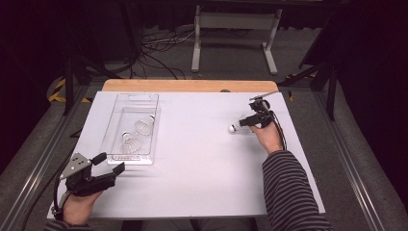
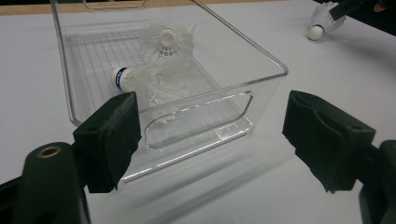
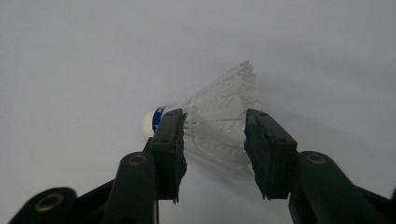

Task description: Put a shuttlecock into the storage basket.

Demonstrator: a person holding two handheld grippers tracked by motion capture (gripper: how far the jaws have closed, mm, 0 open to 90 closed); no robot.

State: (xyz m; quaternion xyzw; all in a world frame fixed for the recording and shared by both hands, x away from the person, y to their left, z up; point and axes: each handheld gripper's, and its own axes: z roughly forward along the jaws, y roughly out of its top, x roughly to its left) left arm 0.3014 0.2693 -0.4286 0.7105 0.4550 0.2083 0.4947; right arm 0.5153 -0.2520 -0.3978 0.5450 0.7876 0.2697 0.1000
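Note:
A white shuttlecock (image 3: 229,93) with a blue band by its cork lies between the jaws of my right gripper (image 3: 213,116), which is shut on its skirt. In the high view that gripper (image 1: 242,123) is at the right of the white table, with the shuttlecock's (image 1: 233,128) cork pointing left. A clear plastic tray (image 1: 137,96) at the left holds two more shuttlecocks (image 1: 143,126) (image 1: 129,142). My left gripper (image 1: 110,162) stands open just in front of the tray's near end, its jaws wide apart and nothing between them. From the left gripper (image 2: 210,100) the tray wall (image 2: 261,56) is close ahead.
The white sheet (image 1: 202,163) covers the table, with a wooden strip (image 1: 187,85) bare at the far edge. A metal stand (image 1: 235,21) and cables (image 1: 154,48) are on the floor beyond. Dark rails run along both sides of the table.

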